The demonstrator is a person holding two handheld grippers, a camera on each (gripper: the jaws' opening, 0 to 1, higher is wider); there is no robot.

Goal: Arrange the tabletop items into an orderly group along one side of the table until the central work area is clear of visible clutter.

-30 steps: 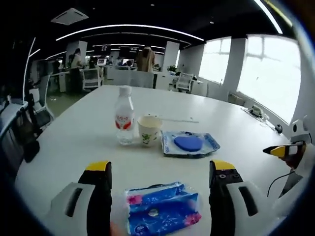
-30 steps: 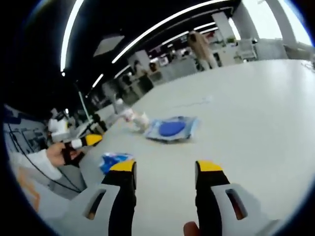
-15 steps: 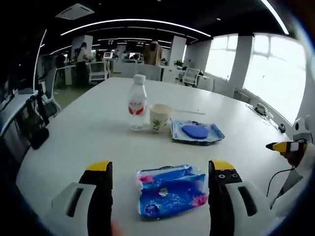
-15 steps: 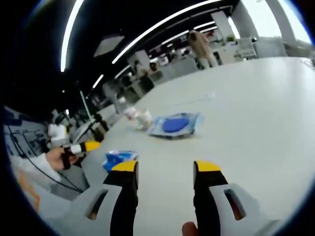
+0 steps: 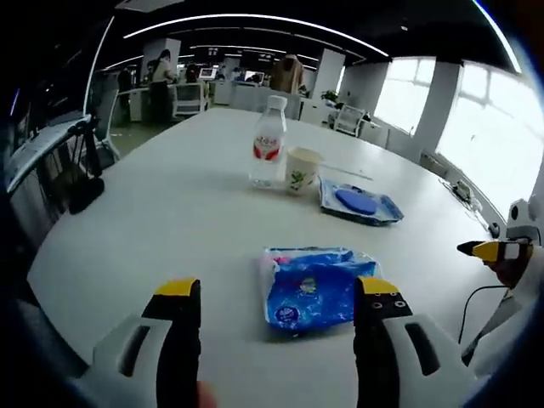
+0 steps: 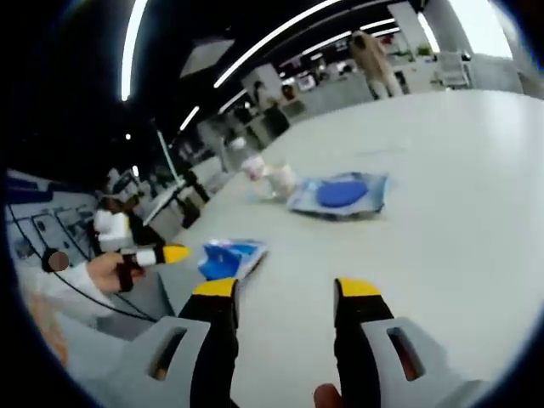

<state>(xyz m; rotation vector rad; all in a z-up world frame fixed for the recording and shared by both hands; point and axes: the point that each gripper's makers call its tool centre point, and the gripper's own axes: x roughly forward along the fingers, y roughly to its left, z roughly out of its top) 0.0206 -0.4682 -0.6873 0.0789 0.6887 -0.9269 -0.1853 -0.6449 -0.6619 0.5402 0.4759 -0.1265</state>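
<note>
- Beyond the tissue pack (image 5: 313, 287), a water bottle (image 5: 269, 143), paper cup (image 5: 302, 170) and blue wet-wipe packet (image 5: 359, 202) stand grouped together, judged deliberately set aside.
- Left gripper (image 5: 277, 299): jaws open, empty, tissue pack just ahead.
- Right gripper (image 6: 285, 293): jaws open, empty.
- White table (image 5: 161, 212) lies bare left of the pack, with its edge near.

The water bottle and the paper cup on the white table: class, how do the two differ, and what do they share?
The water bottle is clear plastic, capped, with a red label; the paper cup is opaque, pale, open-topped, with a green print. The bottle stands taller and slimmer than the cup. Both stand upright, side by side on the table.
</note>
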